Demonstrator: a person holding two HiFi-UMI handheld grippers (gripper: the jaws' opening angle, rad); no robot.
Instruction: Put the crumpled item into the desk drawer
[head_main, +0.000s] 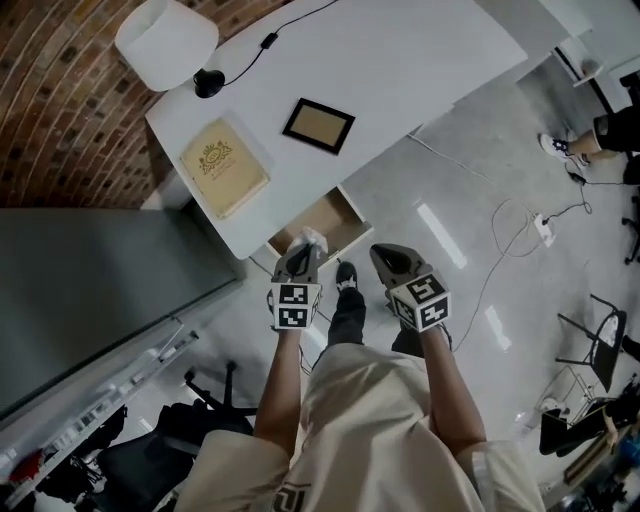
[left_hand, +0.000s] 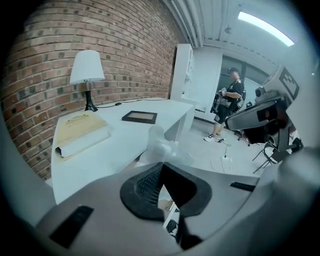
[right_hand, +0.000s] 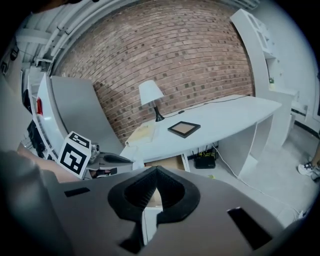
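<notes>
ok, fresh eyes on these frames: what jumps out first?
The white crumpled item pinched in the left gripper, which in the head view sits over the open drawer under the white desk. Beside it is the right gripper, jaws together and empty. On the desktop by the brick wall are a lamp, a tan book and a picture frame.

No lettering is coming through clearly enough to read. The tan book (head_main: 224, 166) is showing a crest with print too small to make out, and the left gripper (head_main: 305, 247) and right gripper (head_main: 386, 256) are carrying only black-and-white square markers (head_main: 294, 305).
</notes>
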